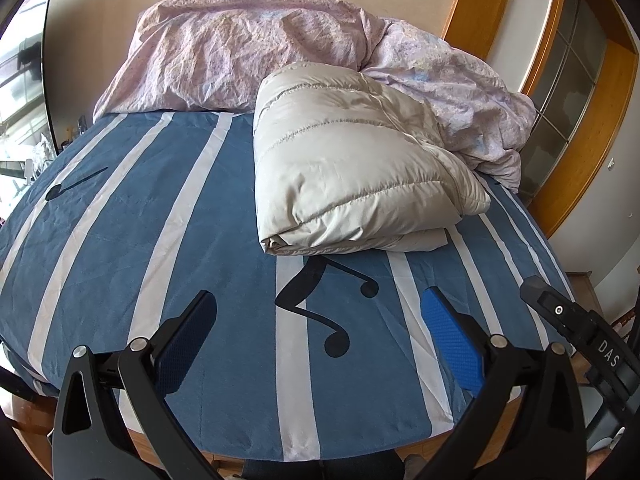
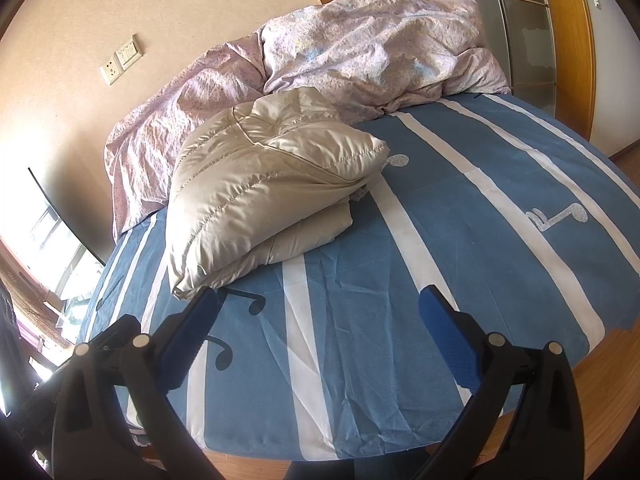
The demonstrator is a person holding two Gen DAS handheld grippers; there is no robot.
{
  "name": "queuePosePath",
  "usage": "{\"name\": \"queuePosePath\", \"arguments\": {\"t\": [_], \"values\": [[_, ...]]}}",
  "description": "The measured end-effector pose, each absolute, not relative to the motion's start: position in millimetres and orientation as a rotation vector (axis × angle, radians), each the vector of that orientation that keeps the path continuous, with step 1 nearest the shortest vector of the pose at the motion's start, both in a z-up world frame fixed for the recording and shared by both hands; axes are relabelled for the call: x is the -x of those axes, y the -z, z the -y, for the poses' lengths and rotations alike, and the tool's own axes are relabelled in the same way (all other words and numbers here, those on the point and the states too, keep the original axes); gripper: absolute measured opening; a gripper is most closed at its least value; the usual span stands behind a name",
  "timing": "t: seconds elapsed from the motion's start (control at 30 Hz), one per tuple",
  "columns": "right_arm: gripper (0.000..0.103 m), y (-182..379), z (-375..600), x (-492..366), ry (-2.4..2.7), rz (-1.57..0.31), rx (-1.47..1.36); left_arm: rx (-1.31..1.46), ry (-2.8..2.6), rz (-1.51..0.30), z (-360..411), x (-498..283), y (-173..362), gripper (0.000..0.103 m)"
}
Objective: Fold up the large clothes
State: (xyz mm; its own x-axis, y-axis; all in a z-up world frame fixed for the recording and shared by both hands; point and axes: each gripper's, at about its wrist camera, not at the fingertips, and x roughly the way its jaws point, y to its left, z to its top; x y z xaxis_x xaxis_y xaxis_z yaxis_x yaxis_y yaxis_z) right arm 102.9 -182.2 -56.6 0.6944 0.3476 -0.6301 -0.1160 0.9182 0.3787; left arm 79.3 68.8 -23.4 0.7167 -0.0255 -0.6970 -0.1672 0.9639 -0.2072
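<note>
A cream quilted down jacket lies folded into a thick bundle on the blue bed sheet with white stripes and black music notes. In the right wrist view the same jacket sits left of centre on the sheet. My left gripper is open above the near end of the bed, short of the jacket's front edge, nothing between its fingers. My right gripper is also open and empty, its left finger close to the jacket's near corner. Part of the right gripper's body shows at the right edge.
A crumpled pink floral duvet is heaped at the head of the bed against the wall, seen also as the duvet behind the jacket. A wooden-framed glass door stands at right. Wall sockets are on the left wall. A window lies far left.
</note>
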Motion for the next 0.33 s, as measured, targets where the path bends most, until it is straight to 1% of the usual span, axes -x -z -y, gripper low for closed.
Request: {"name": "queuePosePath", "arguments": {"t": [0.33], "values": [[0.100,56.3,182.1,-103.0,-0.264,-0.764,-0.323,0.249,-0.082,-0.769,-64.0,-81.5,20.0,0.102]]}}
